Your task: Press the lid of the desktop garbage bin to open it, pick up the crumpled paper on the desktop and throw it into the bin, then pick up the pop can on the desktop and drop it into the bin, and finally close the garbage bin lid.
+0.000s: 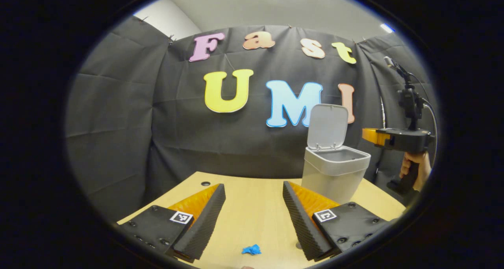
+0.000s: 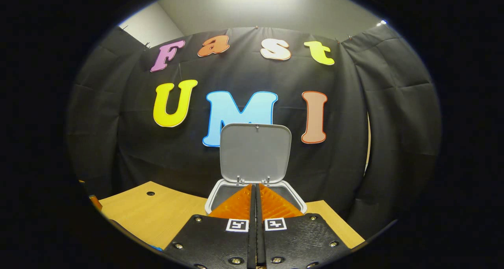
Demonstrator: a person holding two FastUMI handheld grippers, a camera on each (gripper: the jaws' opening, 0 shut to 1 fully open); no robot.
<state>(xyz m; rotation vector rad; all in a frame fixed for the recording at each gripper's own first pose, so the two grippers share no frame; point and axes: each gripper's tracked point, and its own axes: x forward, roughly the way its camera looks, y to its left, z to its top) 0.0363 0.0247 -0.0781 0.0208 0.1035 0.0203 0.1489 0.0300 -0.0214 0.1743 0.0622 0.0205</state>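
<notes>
Left gripper view, left gripper (image 1: pixel 254 206) fingers wide apart, empty, bin (image 1: pixel 334 174) lid (image 1: pixel 327 126) up, right gripper (image 2: pixel 255 194) fingers closed, empty

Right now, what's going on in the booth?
A person is working a desktop bin with a claw in each hand. The bin's lid stands open. The right claw is shut with nothing between its fingers, poised over the bin's opening. The left claw is open above the table, with a small crumpled blue paper lying near its fingers, not yet picked up.
</notes>
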